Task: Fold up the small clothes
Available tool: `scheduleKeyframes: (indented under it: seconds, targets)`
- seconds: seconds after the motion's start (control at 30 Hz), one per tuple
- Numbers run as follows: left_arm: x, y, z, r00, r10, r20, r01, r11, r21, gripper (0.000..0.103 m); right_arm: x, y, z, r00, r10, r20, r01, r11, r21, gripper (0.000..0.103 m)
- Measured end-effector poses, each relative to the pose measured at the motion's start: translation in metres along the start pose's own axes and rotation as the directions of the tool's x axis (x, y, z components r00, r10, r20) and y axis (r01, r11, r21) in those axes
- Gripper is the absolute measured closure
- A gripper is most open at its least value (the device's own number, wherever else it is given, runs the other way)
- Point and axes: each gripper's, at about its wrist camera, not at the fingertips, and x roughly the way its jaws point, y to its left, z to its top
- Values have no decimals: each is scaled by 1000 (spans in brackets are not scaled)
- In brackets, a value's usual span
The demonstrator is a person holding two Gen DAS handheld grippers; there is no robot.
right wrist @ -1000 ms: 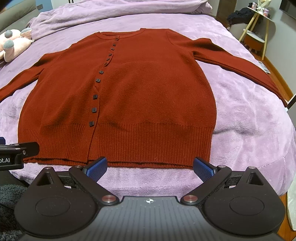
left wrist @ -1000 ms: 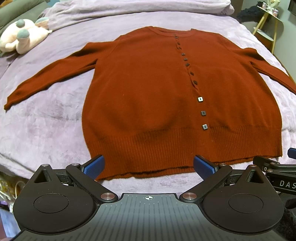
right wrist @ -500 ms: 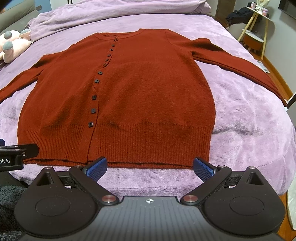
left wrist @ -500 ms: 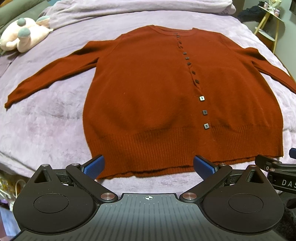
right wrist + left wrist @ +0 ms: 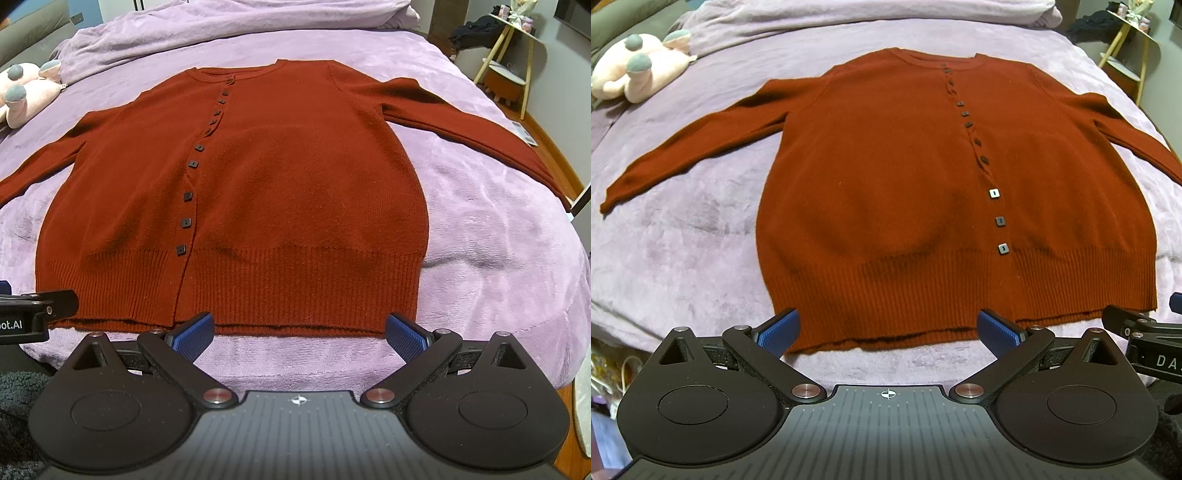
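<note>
Rust-red cardigan (image 5: 886, 206) flat on the purple bed (image 5: 683, 236), buttoned, sleeves spread, hem nearest. Left gripper (image 5: 888, 328) and right gripper (image 5: 299, 330) hover at the hem, jaws wide apart, holding nothing. Plush toy (image 5: 639, 66) near far left corner.

You are in a bedroom of a home. The bed (image 5: 498, 236) fills the view, covered with a purple plush blanket (image 5: 683, 236). A pink soft toy (image 5: 639, 74) lies at the far left corner of the bed, and a small side table (image 5: 506, 55) with yellow legs stands beyond its far right corner.
</note>
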Motion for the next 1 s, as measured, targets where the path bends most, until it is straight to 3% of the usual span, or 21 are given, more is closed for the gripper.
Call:
scheduleKeyframes:
  seconds: [1.0]
  targets:
    - [3, 2, 0, 1000, -6, -20, 6, 1000, -17, 0, 0, 1, -1, 1000, 4, 9, -4, 1000, -1, 4]
